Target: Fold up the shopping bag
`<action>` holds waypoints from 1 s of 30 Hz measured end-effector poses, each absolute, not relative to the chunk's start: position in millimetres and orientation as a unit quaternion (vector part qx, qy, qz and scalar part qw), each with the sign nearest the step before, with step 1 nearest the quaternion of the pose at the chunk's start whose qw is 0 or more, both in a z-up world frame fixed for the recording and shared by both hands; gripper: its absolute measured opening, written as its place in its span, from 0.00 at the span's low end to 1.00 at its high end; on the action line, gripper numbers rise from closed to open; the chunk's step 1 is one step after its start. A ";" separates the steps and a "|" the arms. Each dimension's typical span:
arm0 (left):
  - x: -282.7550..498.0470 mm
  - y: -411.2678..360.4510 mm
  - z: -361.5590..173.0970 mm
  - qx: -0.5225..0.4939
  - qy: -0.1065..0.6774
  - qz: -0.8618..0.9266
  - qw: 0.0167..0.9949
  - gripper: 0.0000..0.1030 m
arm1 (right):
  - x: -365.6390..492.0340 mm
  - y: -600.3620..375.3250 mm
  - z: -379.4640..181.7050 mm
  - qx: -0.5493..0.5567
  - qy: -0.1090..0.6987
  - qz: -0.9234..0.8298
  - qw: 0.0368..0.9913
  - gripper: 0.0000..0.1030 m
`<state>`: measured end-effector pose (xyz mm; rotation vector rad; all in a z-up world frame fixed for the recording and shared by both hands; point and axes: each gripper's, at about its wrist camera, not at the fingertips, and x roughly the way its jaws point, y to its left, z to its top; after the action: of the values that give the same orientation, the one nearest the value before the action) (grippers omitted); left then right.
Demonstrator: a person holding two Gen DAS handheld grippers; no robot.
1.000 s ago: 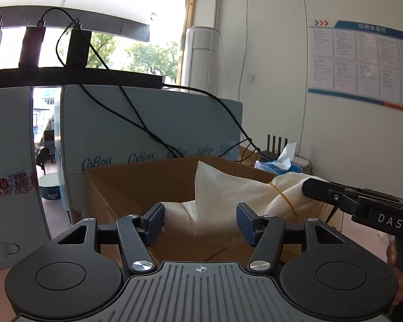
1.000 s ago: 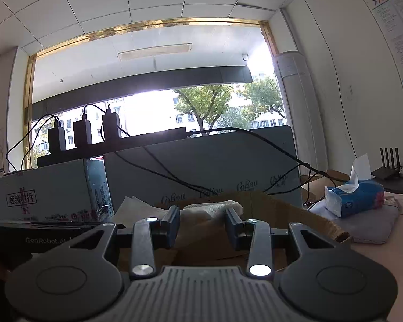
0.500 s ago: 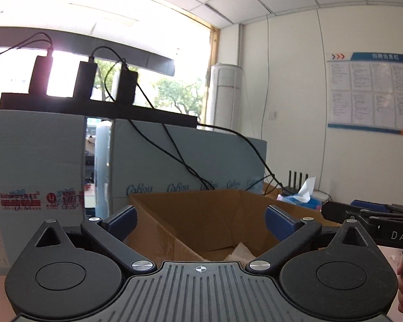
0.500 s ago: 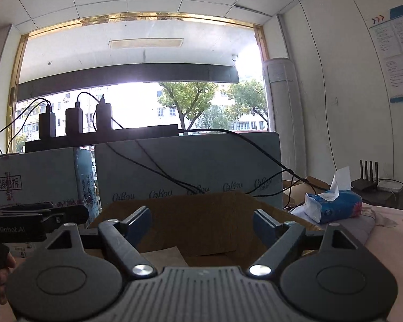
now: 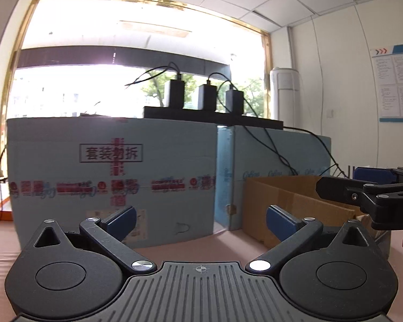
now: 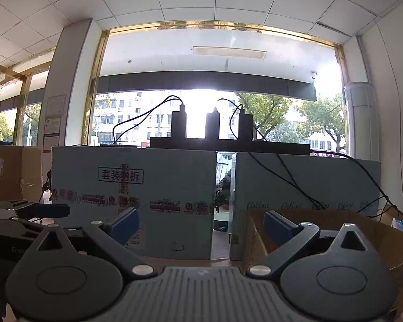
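**Left wrist view: no bag in sight, both tongs spread and empty**

Your left tongs (image 5: pixel 200 218) stand wide apart, holding nothing. Your right tongs (image 6: pixel 201 224) are likewise spread and bare. The shopping bag appears in neither view, so its direction and long axis cannot be told. Only the brown cardboard box (image 5: pixel 290 201) sits ahead and to the right on the counter (image 5: pixel 228 238), nearer your right tongs. The bag may lie inside it; the interior is hidden.
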<state>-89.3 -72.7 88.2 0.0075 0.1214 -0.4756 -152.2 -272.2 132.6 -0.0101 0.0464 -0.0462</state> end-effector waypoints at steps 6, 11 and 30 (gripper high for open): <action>-79.7 -26.3 60.4 0.007 0.118 -0.148 0.982 1.00 | -123.7 -223.3 107.7 0.009 0.087 0.040 0.995 0.98; -53.3 -12.4 35.0 -0.012 0.192 -0.109 0.975 1.00 | -90.6 -207.9 81.4 -0.003 0.158 0.052 0.986 0.98; 6.9 -29.5 -0.5 0.003 0.325 -0.042 0.945 1.00 | -4.4 -235.6 23.2 0.016 0.321 0.022 0.947 1.00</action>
<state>6.9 -29.5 -0.5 0.0070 0.6612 -0.0862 -4.4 -235.6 23.2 0.0317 0.6532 0.0438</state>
